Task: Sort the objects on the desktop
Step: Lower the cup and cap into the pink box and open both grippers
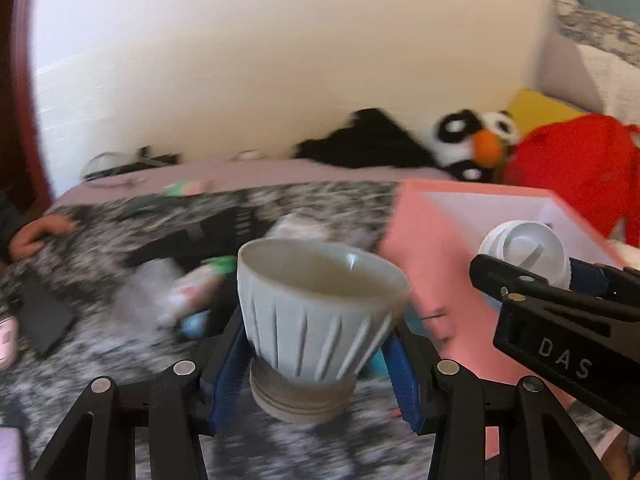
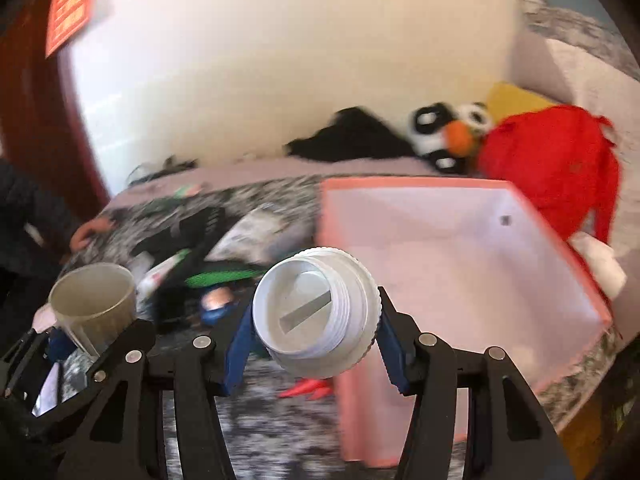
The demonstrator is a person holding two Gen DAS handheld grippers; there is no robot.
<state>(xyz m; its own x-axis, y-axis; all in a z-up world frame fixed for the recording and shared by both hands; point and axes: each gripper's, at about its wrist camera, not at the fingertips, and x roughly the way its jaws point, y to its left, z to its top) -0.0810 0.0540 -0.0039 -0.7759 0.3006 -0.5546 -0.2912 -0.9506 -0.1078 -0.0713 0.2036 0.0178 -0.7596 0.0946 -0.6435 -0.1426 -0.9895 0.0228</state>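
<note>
Cup (image 1: 320, 316) is sitting clamped in left gripper (image 1: 316, 354), above the table; right gripper (image 2: 316, 344) is clenching lid (image 2: 316, 316) near pink box (image 2: 460, 248). Box is looking empty, clutter (image 2: 208, 276) still lying on table (image 2: 260, 420): sorting barely started.

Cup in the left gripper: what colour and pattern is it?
Pale grey cup with raised vertical ribs and a bare brownish foot; clearest in the left wrist view.

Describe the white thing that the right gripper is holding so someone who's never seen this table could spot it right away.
Start at the big pink box on the speckled table. Just in front of its near left corner, the right hand-held gripper holds a white round screw lid off the table. Unlike the grey ribbed cup in the left hand-held gripper, it is flat and threaded, with a slot across its middle.
</note>
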